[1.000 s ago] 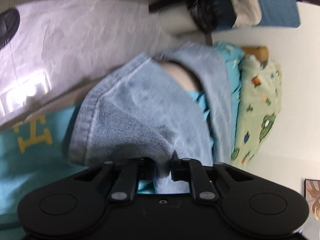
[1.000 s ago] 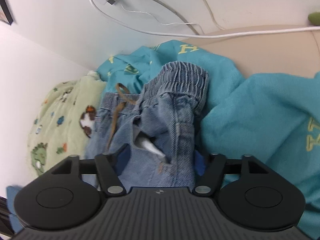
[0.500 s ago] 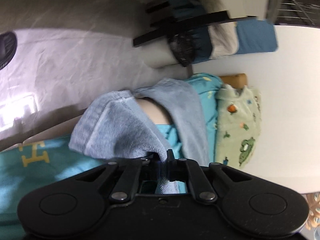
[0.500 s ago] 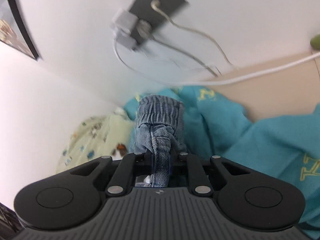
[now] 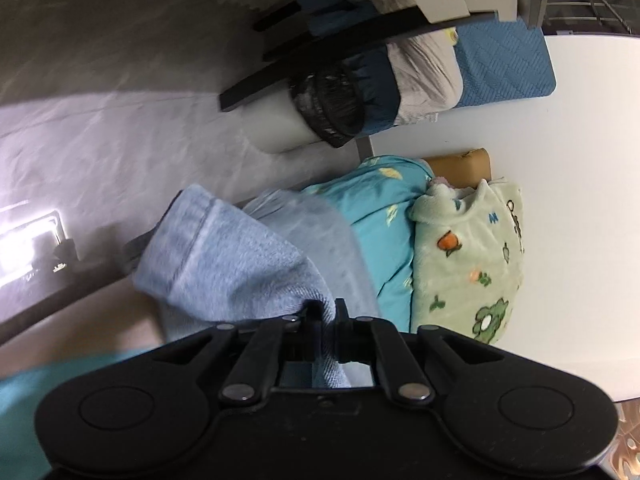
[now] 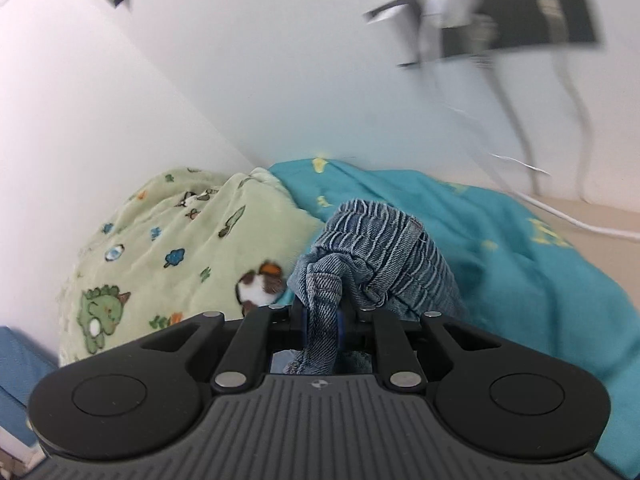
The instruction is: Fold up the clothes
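The left gripper (image 5: 325, 322) is pinching a pale denim hem of the jeans (image 5: 224, 264), its jaws all but closed on the cloth, and the leg is hanging out ahead of it over the near edge of the bed. The right gripper (image 6: 322, 320) is clamping a bunched fold at the gathered waistband of the jeans (image 6: 380, 248), jaws drawn tight on the denim, with the band arching up just beyond the fingers. The jeans are lying across a teal blanket (image 6: 520, 264) with yellow marks, which is covering a tan mattress (image 6: 592, 216) showing bare at the far right. Beside the blanket, against the white wall (image 6: 200, 60), a green fleece (image 6: 168, 240) with printed dinosaurs and animals is sitting in a soft heap, touching the blanket's edge. On the wall far above, a dark socket plate (image 6: 520, 12) with white plugs is trailing white cables (image 6: 576, 224) down onto the mattress; this part is blurred. In the left wrist view a grey floor (image 5: 120, 120) is stretching away, with a bright patch at the left, and far off a black mesh bin (image 5: 332, 104) is standing beside a blue quilted pad (image 5: 504, 68) and dark furniture rails.
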Tool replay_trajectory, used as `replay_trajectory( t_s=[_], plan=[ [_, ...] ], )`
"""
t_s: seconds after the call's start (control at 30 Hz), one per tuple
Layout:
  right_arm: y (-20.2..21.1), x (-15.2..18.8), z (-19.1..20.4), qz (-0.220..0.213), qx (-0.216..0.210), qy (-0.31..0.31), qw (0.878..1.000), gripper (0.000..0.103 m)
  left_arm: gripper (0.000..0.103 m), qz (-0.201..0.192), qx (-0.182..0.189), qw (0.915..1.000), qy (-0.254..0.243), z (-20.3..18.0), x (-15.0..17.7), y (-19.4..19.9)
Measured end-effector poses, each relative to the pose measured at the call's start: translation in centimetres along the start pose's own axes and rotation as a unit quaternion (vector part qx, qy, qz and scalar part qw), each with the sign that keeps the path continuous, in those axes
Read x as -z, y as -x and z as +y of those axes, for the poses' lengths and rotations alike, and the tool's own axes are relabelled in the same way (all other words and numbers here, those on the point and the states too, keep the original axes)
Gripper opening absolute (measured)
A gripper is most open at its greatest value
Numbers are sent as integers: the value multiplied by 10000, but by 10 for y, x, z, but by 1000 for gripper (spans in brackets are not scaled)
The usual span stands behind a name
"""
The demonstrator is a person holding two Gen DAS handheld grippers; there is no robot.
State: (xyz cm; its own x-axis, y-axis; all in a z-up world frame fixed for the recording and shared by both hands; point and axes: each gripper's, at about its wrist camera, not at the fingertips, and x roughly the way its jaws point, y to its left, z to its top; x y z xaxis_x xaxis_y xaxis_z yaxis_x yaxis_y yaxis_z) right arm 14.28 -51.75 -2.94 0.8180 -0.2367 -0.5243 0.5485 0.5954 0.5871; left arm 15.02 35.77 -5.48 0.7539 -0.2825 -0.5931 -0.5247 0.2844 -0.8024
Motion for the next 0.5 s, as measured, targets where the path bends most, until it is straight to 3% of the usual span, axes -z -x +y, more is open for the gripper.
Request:
replay_trajectory(
  t_s=[0.13, 0.27, 0.5],
  plan=[
    [-63, -4, 41, -23, 130, 246, 9996, 13, 4, -42, -206, 9997, -149, -29, -25, -57],
    [-135, 6, 76, -57, 320, 873, 9957, 13, 4, -63, -329, 9991, -250, -40, -44, -115],
    [-232, 42, 92, 45, 709, 1622, 9842, 13, 5, 193, -918, 9944, -489, -20, -64, -201]
  ],
)
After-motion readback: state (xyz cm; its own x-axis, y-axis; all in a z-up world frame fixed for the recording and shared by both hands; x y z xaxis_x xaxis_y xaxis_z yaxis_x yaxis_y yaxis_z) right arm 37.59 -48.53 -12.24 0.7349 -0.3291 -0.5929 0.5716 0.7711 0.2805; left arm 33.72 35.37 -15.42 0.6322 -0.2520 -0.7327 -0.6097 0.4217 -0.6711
